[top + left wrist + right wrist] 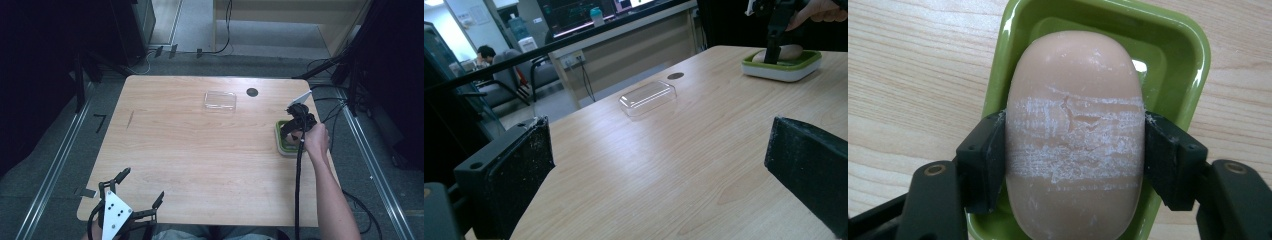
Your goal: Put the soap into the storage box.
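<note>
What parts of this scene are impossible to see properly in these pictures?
- Soap bar: its near end is cut off by the bottom edge of the right gripper view.
- Green soap dish: in the high view, largely hidden by the right hand-held gripper.
- Dark round spot on the table: too small to identify.

the light wooden surface stood on a grey floor crossed by metal rails and black cables. a pale wooden cabinet rose beyond it. farther off were dark office chairs, monitors and a person seated under bright ceiling light.
</note>
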{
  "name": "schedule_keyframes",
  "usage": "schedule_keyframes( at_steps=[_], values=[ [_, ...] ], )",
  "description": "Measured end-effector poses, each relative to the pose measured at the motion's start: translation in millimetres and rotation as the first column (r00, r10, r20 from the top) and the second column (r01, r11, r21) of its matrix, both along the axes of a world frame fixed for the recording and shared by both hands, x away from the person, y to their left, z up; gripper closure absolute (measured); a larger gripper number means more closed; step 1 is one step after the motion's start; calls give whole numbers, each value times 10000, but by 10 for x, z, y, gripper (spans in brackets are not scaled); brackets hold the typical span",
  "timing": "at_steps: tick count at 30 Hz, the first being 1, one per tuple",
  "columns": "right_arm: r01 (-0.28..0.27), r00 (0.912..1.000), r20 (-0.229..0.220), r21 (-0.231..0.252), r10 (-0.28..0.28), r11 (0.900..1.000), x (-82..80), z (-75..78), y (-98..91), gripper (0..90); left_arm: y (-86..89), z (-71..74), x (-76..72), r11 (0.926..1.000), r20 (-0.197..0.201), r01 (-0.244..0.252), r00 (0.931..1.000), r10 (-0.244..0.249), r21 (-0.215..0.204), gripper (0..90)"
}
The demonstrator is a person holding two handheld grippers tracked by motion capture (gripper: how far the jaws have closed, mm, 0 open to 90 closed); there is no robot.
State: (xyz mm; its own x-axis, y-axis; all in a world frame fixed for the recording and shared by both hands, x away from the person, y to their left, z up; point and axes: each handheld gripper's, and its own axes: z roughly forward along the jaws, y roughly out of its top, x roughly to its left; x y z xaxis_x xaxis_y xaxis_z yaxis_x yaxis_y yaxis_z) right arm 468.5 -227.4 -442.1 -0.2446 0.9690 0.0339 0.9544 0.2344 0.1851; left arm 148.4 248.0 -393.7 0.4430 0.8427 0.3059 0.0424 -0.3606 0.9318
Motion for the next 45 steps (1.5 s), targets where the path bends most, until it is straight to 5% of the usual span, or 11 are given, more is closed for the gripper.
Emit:
schedule_keyframes(
  at_steps=[45],
  values=[
    [133, 9990, -431, -165, -140, 9998, 14, -53, 27, 333, -4, 0, 2, 10000, -4, 20, 10000, -20, 9, 0]
  ],
)
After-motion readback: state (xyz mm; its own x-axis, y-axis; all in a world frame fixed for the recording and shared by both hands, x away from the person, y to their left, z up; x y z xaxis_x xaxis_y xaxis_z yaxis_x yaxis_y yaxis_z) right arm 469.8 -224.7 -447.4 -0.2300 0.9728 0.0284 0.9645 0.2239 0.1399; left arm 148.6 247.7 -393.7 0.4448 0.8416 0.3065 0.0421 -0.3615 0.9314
